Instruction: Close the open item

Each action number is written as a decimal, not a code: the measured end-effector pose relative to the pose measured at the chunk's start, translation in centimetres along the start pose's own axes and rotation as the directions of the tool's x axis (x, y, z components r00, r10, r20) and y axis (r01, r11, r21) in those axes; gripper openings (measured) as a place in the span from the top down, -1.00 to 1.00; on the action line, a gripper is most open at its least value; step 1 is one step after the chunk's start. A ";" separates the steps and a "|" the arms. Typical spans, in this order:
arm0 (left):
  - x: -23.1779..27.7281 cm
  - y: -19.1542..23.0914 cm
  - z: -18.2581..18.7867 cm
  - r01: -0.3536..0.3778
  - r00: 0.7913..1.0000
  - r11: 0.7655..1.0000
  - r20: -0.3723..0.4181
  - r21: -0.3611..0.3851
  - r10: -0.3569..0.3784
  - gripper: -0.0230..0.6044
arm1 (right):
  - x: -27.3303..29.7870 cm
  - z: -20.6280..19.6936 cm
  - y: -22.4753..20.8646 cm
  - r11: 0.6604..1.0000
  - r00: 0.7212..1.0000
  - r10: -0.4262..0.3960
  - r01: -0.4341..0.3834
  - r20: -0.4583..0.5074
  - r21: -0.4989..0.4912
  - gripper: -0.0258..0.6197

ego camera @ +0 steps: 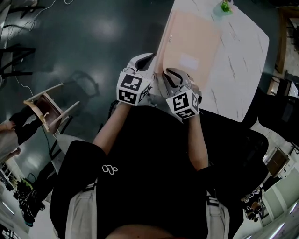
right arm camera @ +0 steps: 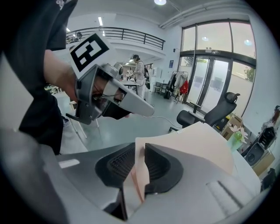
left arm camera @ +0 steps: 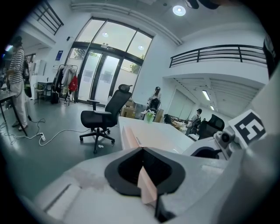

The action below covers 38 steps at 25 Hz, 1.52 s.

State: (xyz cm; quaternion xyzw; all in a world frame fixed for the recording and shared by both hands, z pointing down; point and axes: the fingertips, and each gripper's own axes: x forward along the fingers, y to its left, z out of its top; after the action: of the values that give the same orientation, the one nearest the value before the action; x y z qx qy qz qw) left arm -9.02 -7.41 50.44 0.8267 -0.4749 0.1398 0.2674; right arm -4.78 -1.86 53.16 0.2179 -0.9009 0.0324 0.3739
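A pale pink folder (ego camera: pixel 189 44) lies on a white marbled table (ego camera: pixel 238 70), its near edge toward me. My left gripper (ego camera: pixel 144 60) sits at the folder's near left corner. In the left gripper view its black pads (left arm camera: pixel 127 170) are shut on a thin pink edge of the folder (left arm camera: pixel 151 135). My right gripper (ego camera: pixel 174 74) is at the near edge just beside it. In the right gripper view, the right gripper (right arm camera: pixel 139 168) has a pink sheet of the folder (right arm camera: pixel 197 144) standing between both pads, which touch it on each side.
A small green object (ego camera: pixel 225 6) stands at the table's far end. A wooden stool (ego camera: pixel 46 109) is on the floor to my left and a black office chair (left arm camera: pixel 105 116) stands beyond the table. A person in a striped top (left arm camera: pixel 16 74) stands far left.
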 end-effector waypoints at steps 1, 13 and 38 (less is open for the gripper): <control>0.0 0.0 -0.1 0.000 1.000 1.000 -0.002 -0.002 0.000 0.97 | 0.2 -0.1 0.1 1.000 1.000 0.006 -0.006 -0.003 -0.001 0.72; 0.0 0.9 -0.6 -0.014 1.000 1.000 -0.010 -0.024 0.014 0.97 | 2.0 -1.0 1.2 0.996 0.995 0.089 -0.090 -0.048 -0.024 0.71; 1.1 1.4 -0.6 -0.025 0.999 0.999 -0.028 -0.028 0.024 0.97 | 2.9 -1.4 0.1 0.934 0.963 0.262 -0.269 0.058 0.234 0.79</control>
State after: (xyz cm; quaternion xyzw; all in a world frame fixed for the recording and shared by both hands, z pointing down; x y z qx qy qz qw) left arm -9.71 -8.43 51.89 0.8150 -0.4831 0.1479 0.2837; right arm -5.68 -2.56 56.20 0.1382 -0.9163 0.1882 0.3255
